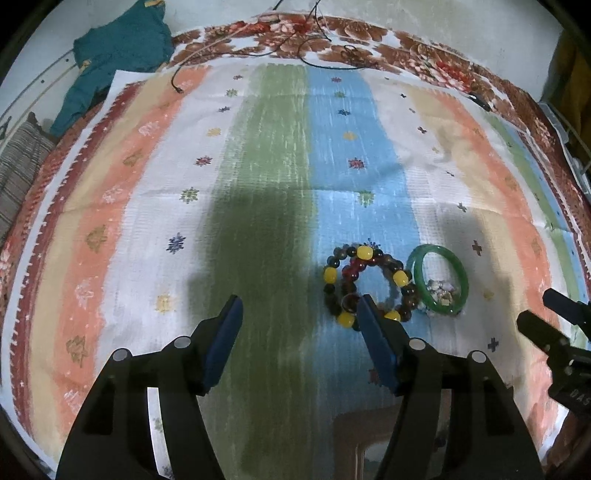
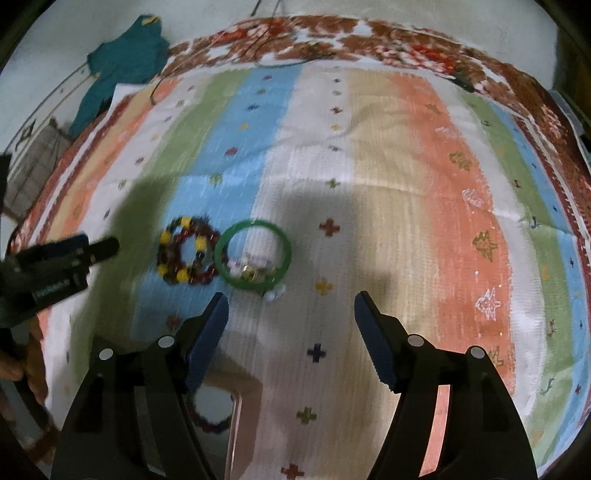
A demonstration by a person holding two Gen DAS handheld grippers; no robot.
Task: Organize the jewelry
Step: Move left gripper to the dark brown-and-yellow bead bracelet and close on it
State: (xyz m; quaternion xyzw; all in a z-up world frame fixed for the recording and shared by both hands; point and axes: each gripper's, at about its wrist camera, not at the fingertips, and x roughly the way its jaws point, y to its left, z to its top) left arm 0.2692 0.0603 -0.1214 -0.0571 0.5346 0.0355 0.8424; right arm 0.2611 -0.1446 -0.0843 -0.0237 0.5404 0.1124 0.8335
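**Both grippers hovering open beside the bracelets**

I'm reading what little writing there is first: in the right wrist view the body of the left gripper (image 2: 99, 249) is carrying a small white label, too blurred for me to make out, and in the left wrist view the right gripper (image 1: 543, 314) is showing the embossed letters "DAS" on its housing.

Working left to right, I'm looking at a teal garment (image 1: 122, 51) bunched against the pale wall at the far left. My left gripper (image 1: 297, 314) is hanging released, jaws spread wide over the green stripe. Just beside its right finger, the beaded bracelets (image 1: 365, 284), dark, red and yellow beads, are lying on the blue stripe. Touching them on the right, the green bangle (image 1: 439, 280) is lying flat, ringing a small heap of pale trinkets (image 1: 441, 291). My right gripper (image 2: 290, 310) is also gaping open, holding nothing, near the bangle.

Everything is resting on a striped cloth (image 1: 266, 155) spread over a brown floral blanket (image 1: 369, 33), where thin dark cords (image 1: 314, 48) are trailing along the far edge.
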